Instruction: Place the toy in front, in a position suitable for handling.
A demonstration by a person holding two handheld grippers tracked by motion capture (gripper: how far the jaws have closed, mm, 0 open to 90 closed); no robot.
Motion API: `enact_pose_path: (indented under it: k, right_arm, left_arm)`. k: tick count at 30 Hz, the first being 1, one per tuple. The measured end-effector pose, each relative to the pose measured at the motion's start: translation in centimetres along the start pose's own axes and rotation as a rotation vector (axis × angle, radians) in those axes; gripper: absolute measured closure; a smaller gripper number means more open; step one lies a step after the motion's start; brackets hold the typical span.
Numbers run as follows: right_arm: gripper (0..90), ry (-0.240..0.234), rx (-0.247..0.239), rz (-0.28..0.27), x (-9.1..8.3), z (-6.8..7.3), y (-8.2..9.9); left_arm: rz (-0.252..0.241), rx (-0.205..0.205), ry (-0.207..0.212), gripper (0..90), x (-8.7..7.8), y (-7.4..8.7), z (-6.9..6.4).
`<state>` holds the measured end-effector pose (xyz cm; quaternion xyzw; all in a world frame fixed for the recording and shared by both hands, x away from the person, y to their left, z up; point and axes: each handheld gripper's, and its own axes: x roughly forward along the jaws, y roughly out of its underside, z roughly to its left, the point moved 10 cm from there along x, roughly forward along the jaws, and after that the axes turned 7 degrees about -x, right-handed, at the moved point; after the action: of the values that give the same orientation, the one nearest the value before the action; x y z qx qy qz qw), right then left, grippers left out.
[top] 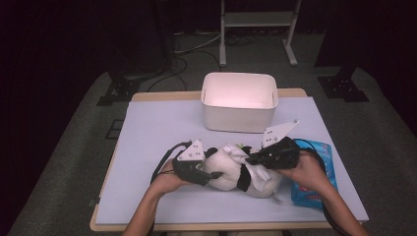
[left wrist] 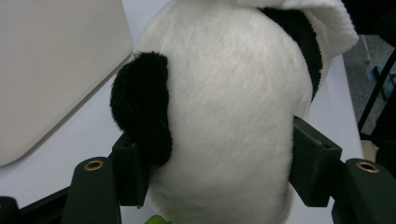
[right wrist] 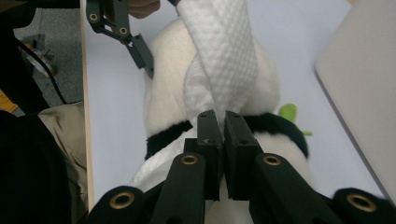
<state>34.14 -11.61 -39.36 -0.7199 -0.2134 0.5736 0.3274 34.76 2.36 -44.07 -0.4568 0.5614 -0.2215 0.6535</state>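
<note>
Here, wipe (right wrist: 224, 60) on panda (top: 231, 172)

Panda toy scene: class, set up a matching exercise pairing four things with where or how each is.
1 panda toy
2 white wipe
3 white bin
4 blue pack

a pinched in the shut right gripper
b between the left gripper fingers
c under the right hand
d behind the toy, empty

Pairs: 1-b, 2-a, 3-d, 4-c
</note>
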Motion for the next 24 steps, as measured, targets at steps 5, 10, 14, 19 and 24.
enact_pose_path:
  k: [5,10,14,19,24]
  right_arm:
    - [85.3,0.001,0.043,-0.009,-1.2,-0.4,1.1]
    - [85.2,0.007,0.035,-0.013,-0.9,-0.2,0.8]
    - [85.2,-0.018,0.012,-0.02,0.4,0.5,-0.1]
    - [85.1,-0.045,-0.014,-0.004,1.6,1.3,-0.7]
    - [85.0,-0.039,-0.002,-0.007,0.7,1.0,-0.1]
  left_arm:
    - [-0.004,-0.028,0.039,30.6,-0.2,0.2,-0.3]
    - [0.011,-0.052,0.037,30.0,-0.2,0.2,-0.3]
    - [0.007,-0.073,0.037,29.9,-0.2,0.0,-0.5]
    - [0.014,-0.078,0.033,29.1,-0.1,0.1,-0.4]
    - [0.01,-0.081,0.035,28.5,-0.2,0.4,-0.3]
